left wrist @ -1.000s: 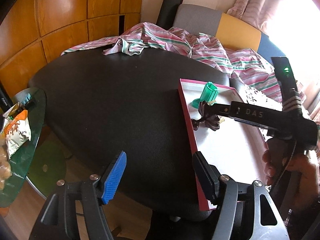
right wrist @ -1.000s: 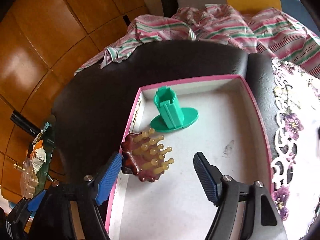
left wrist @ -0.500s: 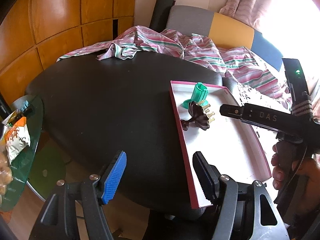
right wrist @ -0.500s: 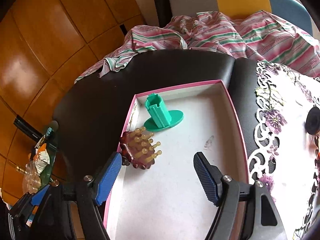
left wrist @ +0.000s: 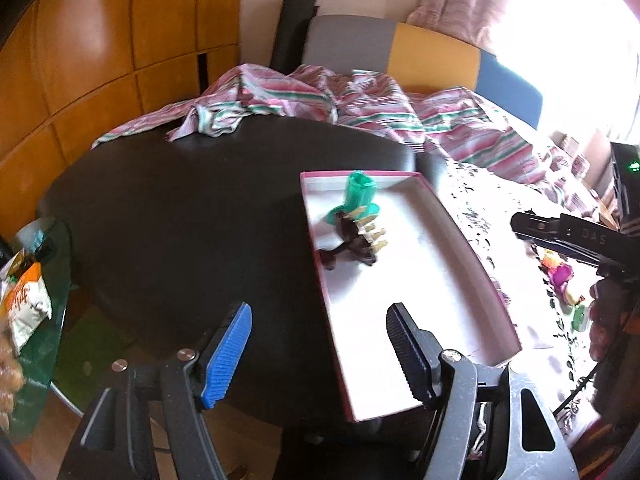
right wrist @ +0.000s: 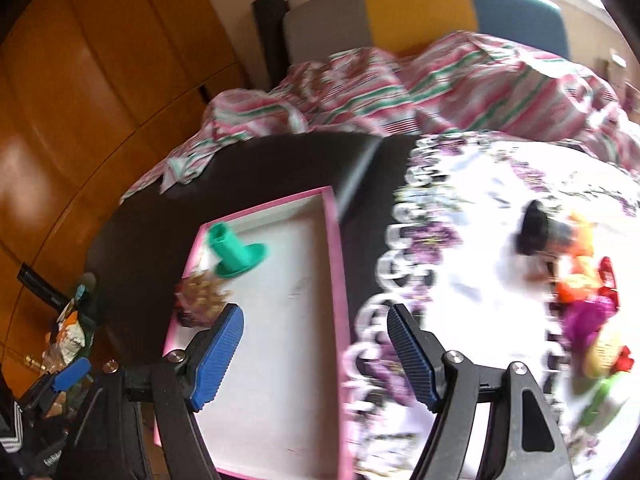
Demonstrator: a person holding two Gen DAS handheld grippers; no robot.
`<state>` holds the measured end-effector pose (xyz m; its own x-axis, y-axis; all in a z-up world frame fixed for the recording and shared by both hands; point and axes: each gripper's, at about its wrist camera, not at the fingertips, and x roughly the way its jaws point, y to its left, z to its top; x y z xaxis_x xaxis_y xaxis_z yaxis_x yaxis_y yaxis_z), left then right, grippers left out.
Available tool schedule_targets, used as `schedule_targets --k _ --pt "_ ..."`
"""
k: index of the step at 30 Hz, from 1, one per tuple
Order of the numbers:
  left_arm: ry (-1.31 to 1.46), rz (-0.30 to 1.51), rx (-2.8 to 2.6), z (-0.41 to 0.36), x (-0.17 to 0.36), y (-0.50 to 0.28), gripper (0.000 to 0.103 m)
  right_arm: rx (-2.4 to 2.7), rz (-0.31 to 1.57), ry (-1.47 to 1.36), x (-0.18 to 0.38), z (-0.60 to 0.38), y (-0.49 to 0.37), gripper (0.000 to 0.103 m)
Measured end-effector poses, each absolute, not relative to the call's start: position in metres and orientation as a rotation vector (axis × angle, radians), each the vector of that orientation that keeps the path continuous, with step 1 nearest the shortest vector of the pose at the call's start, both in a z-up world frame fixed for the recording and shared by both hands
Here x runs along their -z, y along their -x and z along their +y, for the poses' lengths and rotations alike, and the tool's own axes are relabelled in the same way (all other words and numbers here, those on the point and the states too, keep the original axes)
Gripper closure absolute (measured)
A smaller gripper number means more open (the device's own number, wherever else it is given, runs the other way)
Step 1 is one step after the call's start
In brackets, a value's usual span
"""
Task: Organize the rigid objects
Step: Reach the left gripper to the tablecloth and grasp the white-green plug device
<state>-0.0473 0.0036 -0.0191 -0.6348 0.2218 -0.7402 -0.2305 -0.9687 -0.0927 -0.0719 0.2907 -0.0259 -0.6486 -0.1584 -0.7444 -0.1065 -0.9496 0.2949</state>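
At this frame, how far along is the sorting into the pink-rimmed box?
Done: a green holder and a brown spiked piece lie in the box. In hand: nothing; left gripper and right gripper are open, empty. Left: blurred colourful items on the lace cloth.

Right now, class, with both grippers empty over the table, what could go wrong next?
1. The box overhangs the table edge; a nudge could tip it off.
2. The brush leans on the box wall and may topple.
3. The toys lie crowded on the cloth; the open right gripper might knock neighbours.
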Motion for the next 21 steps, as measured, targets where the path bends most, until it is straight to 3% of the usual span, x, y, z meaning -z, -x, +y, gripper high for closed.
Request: schedule_targets --k 10,21 --pt "1.117 0.110 -2.496 0.065 0.010 0.044 0.032 3.017 -0.630 -1.397 0.013 0.420 0.005 0.027" --pt "1.066 0.252 -2.226 0.175 0.011 0.025 0.032 3.060 -1.350 -1.384 0.064 0.550 -0.070 0.027"
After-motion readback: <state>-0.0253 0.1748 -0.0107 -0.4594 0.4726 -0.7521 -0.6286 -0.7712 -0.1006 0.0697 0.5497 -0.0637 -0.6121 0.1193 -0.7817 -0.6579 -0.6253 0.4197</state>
